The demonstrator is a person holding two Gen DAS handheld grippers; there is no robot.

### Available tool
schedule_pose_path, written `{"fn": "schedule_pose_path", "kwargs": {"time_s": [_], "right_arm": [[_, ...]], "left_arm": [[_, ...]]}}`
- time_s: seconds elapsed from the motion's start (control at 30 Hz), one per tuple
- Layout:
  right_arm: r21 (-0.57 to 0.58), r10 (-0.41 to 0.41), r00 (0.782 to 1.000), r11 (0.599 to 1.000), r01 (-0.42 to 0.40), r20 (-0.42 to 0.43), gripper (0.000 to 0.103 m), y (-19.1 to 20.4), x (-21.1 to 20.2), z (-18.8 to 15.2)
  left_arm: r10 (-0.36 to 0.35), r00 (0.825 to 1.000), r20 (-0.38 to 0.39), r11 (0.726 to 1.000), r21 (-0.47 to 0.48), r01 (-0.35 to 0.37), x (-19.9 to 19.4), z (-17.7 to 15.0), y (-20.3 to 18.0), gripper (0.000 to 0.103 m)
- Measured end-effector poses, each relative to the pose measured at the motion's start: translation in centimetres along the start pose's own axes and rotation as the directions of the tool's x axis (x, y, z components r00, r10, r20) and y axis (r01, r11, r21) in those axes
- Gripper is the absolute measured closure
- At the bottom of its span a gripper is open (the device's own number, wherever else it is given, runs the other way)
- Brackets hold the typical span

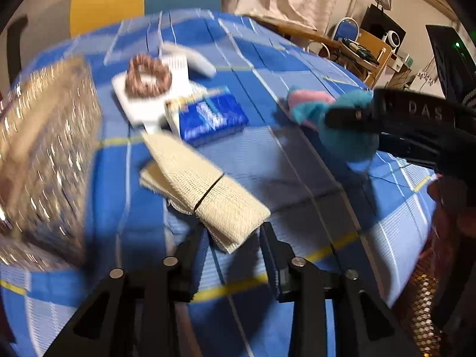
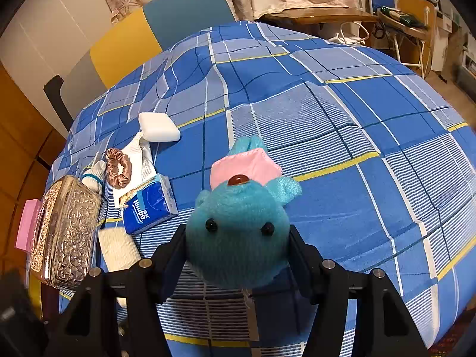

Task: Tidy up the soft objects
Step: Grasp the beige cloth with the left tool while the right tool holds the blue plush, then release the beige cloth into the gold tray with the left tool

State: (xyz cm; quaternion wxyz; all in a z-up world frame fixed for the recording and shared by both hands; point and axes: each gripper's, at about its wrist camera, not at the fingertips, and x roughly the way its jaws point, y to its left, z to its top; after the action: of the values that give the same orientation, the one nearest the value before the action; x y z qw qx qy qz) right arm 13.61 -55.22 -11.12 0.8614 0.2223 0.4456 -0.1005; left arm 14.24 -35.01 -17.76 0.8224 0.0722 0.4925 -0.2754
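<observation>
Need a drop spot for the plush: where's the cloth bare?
Bare: checked cloth right of and beyond the blue plush. Crowded: left edge, with silver box, tissue pack, scrunchie, white pad and mesh roll.

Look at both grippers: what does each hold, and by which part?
The right gripper clamps the turquoise plush toy with the pink cap by the sides of its head. The left gripper holds nothing; its jaws straddle the cream mesh cloth roll.
</observation>
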Motion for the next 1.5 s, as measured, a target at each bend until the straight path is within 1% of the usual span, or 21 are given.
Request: {"fn": "schedule_pose_path", "kwargs": {"time_s": [0.07,0.13,0.17,0.2,0.23,0.33,0.43,0.47,0.53,0.6,0.63,0.67,0.7,0.77,0.83,1.0,1.13,1.23,1.33,1.4,1.5], "right_arm": [[0.004,0.006,1.000,1.000,-0.006,-0.001,0.039,0.0,0.0,0.0],[0.002,0.006,1.000,1.000,-0.006,0.000,0.039,0.0,0.0,0.1],[0.001,0.007,1.000,1.000,-0.007,0.000,0.039,0.0,0.0,0.1],[0.000,0.007,1.000,1.000,-0.007,-0.001,0.039,0.1,0.0,0.1],[0.000,0.007,1.000,1.000,-0.007,-0.002,0.039,0.1,0.1,0.0],[-0.001,0.009,1.000,1.000,-0.009,-0.004,0.039,0.1,0.1,0.0],[0.002,0.009,1.000,1.000,-0.009,-0.003,0.039,0.0,0.1,0.1],[0.003,0.009,1.000,1.000,-0.009,-0.002,0.039,0.0,0.2,0.1],[0.004,0.008,1.000,1.000,-0.008,-0.004,0.039,-0.1,0.2,0.1],[0.005,0.011,1.000,1.000,-0.011,-0.005,0.039,-0.1,0.3,0.1],[0.001,0.011,1.000,1.000,-0.011,-0.007,0.039,0.0,0.3,0.1],[-0.001,0.012,1.000,1.000,-0.012,-0.008,0.039,0.0,0.4,0.1],[-0.003,0.017,1.000,1.000,-0.018,-0.011,0.039,0.1,0.4,0.1],[-0.011,0.025,1.000,1.000,-0.025,-0.014,0.039,0.2,0.5,0.0],[-0.020,0.027,1.000,0.999,-0.027,-0.010,0.039,0.4,0.4,-0.1],[-0.023,0.032,0.999,0.999,-0.032,0.004,0.039,0.4,0.2,-0.1],[-0.032,0.034,0.999,0.999,-0.033,0.023,0.039,0.5,-0.1,-0.2],[-0.053,0.033,0.999,0.998,-0.032,0.028,0.039,1.0,-0.2,-0.4],[-0.074,0.027,0.999,0.997,-0.025,0.025,0.039,1.4,0.0,-0.6],[-0.079,0.033,0.999,0.996,-0.031,0.022,0.040,1.5,0.1,-0.7],[-0.084,0.042,0.999,0.996,-0.040,0.026,0.040,1.7,0.0,-0.9]], "left_arm": [[-0.010,1.000,0.013,0.999,-0.042,0.010,-0.5,-0.1,0.5,0.056],[-0.017,0.999,0.036,0.997,-0.074,0.020,-1.0,0.1,0.9,0.054],[-0.023,0.999,0.047,0.995,-0.092,0.027,-1.2,0.6,1.0,0.044],[-0.022,0.999,0.045,0.994,-0.102,0.026,-1.1,1.0,1.0,0.029],[-0.014,0.999,0.039,0.993,-0.114,0.019,-1.0,1.6,0.8,0.026],[-0.003,0.999,0.044,0.989,-0.147,0.009,-0.8,3.2,0.5,0.026],[0.042,0.999,0.017,0.991,-0.125,-0.039,0.5,5.0,-0.4,0.026],[0.060,0.998,0.010,0.991,-0.117,-0.059,0.8,5.1,-0.5,0.026],[0.087,0.996,-0.009,0.989,-0.121,-0.087,1.5,5.2,-0.3,0.032],[0.089,0.996,-0.015,0.986,-0.138,-0.090,1.8,5.0,0.2,0.056],[0.075,0.997,-0.023,0.986,-0.147,-0.078,2.0,4.7,0.6,0.055],[0.045,0.999,-0.014,0.988,-0.150,-0.046,2.1,4.4,1.0,0.056],[0.034,0.999,-0.007,0.990,-0.140,-0.035,2.0,4.3,1.1,0.057],[-0.002,1.000,0.002,0.993,-0.118,0.002,1.1,3.7,1.5,0.060],[-0.022,0.999,0.029,0.992,-0.121,0.026,0.0,3.2,1.8,0.063],[-0.108,0.990,0.087,0.988,-0.099,0.116,-3.5,1.8,2.0,0.065],[-0.153,0.981,0.122,0.986,-0.052,0.160,-6.4,1.0,1.7,0.064],[-0.177,0.971,0.159,0.984,0.007,0.178,-9.3,0.1,1.9,0.064],[-0.174,0.960,0.217,0.984,0.065,0.164,-12.3,-0.8,2.7,0.064],[-0.167,0.954,0.250,0.986,0.067,0.155,-14.3,-1.4,4.1,0.064],[-0.148,0.949,0.279,0.989,0.043,0.142,-16.0,-1.6,6.3,0.064]]}}
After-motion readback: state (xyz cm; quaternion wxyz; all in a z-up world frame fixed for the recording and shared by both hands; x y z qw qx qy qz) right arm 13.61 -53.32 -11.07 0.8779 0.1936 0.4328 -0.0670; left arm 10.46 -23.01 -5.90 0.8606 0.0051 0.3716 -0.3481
